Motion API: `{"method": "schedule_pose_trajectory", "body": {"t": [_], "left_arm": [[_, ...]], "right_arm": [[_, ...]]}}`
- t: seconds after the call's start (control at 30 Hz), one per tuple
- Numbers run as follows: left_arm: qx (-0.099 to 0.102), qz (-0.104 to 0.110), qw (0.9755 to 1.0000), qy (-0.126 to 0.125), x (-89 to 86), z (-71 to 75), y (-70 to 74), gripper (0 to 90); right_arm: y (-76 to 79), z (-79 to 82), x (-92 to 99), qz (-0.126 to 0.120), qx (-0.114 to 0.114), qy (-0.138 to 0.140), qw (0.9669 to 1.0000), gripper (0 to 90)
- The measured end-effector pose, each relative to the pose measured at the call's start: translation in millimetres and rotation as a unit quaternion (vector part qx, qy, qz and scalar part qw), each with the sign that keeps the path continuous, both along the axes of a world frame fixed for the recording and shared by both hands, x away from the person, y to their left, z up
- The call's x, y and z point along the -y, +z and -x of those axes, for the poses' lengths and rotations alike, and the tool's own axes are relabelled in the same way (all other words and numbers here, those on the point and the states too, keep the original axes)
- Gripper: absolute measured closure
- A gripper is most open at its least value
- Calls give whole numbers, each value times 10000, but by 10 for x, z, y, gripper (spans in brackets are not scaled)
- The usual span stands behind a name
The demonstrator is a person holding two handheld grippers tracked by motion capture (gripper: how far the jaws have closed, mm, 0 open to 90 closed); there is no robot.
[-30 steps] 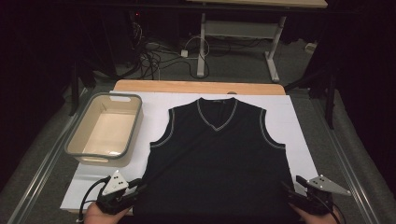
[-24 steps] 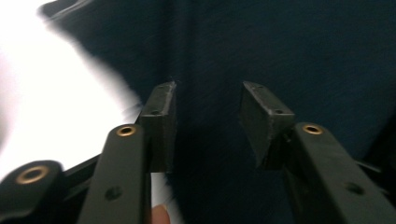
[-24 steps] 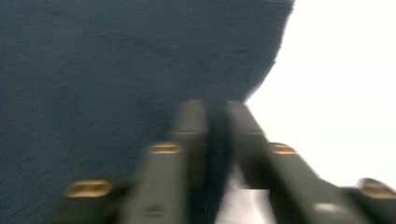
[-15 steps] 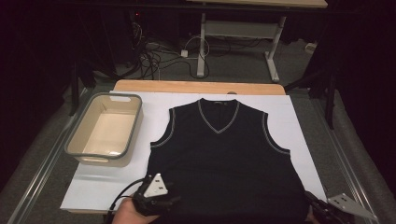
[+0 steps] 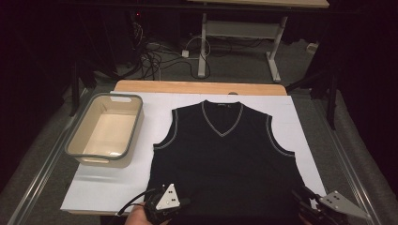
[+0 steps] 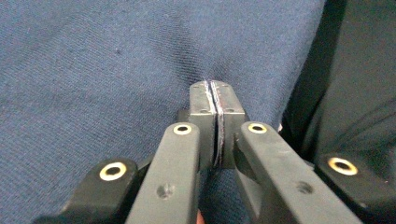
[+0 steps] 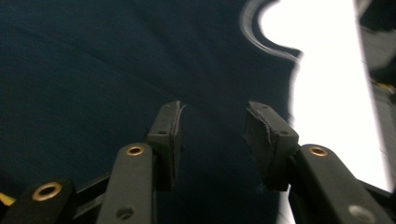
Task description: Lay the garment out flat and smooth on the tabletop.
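Dark room, grey floor, cables, desk frame.

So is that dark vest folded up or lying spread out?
Spread out. The vest lies flat on the white sheet, neckline away from the person, both armholes showing.

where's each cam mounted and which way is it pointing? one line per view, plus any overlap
High view: fixed above the person's side of the table, looking forward and down on the vest, basin and white sheet; a hand, the left gripper and the right gripper show at the bottom edge.
Left gripper view: rides on the left gripper, looking along its jaws, closed together, close over the fabric.
Right gripper view: rides on the right gripper, jaws apart above the vest by an armhole.
Shared: all three show the vest.
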State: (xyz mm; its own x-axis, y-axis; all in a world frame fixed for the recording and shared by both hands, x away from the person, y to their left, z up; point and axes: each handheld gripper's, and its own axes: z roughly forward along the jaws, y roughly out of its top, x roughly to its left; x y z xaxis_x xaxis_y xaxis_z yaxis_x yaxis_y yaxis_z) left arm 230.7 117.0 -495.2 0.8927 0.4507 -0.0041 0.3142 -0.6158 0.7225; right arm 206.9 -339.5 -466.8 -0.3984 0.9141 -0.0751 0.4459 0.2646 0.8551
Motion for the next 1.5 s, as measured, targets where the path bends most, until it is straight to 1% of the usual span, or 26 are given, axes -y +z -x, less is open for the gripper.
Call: {"method": "schedule_pose_trajectory", "body": {"t": [0.03,0.1,0.17,0.2,0.27,0.37,0.47,0.5,0.57,0.6,0.63,0.67,0.7,0.77,0.8,0.93,1.03,1.07,1.1,1.17,1.23,1.27,1.33,1.4,1.47,1.5], "left_arm": [[18,-13,10000,-16,-18,30,2,871],[-71,-34,9999,-92,-83,123,14,872],[68,-183,9996,-183,-134,260,20,872],[48,-205,9996,-184,-158,315,13,872],[33,-150,9998,-95,-200,394,-10,871],[50,-81,9999,32,-214,388,-18,867],[-5,36,10000,51,-202,340,-28,844],[-9,68,10000,32,-202,330,-28,823],[-6,115,9999,128,-207,306,-24,751],[21,111,9998,177,-217,291,-26,709],[14,135,9997,182,-236,274,-26,686],[-8,193,9996,199,-254,255,-25,653],[-21,239,9994,231,-272,236,-22,623],[-34,341,9989,318,-298,195,-15,571],[-17,391,9986,357,-307,178,-8,550],[137,636,9967,480,-337,138,22,460],[255,705,9955,573,-364,119,40,365],[241,715,9954,594,-373,105,46,344],[212,732,9949,653,-379,86,55,318],[141,853,9938,704,-395,37,71,276],[142,925,9927,766,-401,-7,96,245],[175,947,9921,806,-402,-25,109,226],[213,1024,9907,870,-401,-63,133,185],[239,1037,9901,915,-395,-102,153,147],[274,995,9903,927,-388,-136,165,141],[243,981,9904,942,-387,-154,167,119]], "right_arm": [[5,-28,-68,16,8,110,9999,569],[8,-80,-213,40,18,343,9994,567],[9,-125,-352,27,42,583,9983,560],[8,-141,-419,-7,56,699,9975,558],[-13,-144,-542,-100,49,923,9957,557],[-82,-102,-729,-61,-130,1285,9916,550],[-134,-42,-925,13,-270,1651,9859,507],[-149,-26,-991,80,-272,1723,9846,483],[-188,-27,-1103,173,-372,1813,9826,429],[-215,-43,-1145,237,-445,1793,9825,410],[-247,-58,-1177,340,-551,1739,9826,418],[-281,-64,-1199,404,-605,1735,9821,492],[-284,-55,-1199,302,-607,1801,9813,607],[-289,-47,-1209,246,-620,1982,9779,861],[-295,-41,-1217,258,-586,2007,9776,891],[-285,5,-1217,399,-472,2034,9771,900],[-271,112,-1192,433,-491,2150,9744,900],[-268,142,-1185,439,-507,2225,9726,900],[-265,167,-1185,456,-524,2239,9721,900],[-260,174,-1182,434,-483,2170,9740,900],[-241,148,-1168,378,-414,2170,9746,881],[-232,132,-1155,260,-404,2135,9758,850],[-214,93,-1128,52,-405,2097,9769,710],[-194,59,-1105,-25,-376,1990,9793,591],[-176,24,-1082,-41,-314,1841,9824,510],[-170,5,-1068,-19,-296,1752,9841,479]]}}
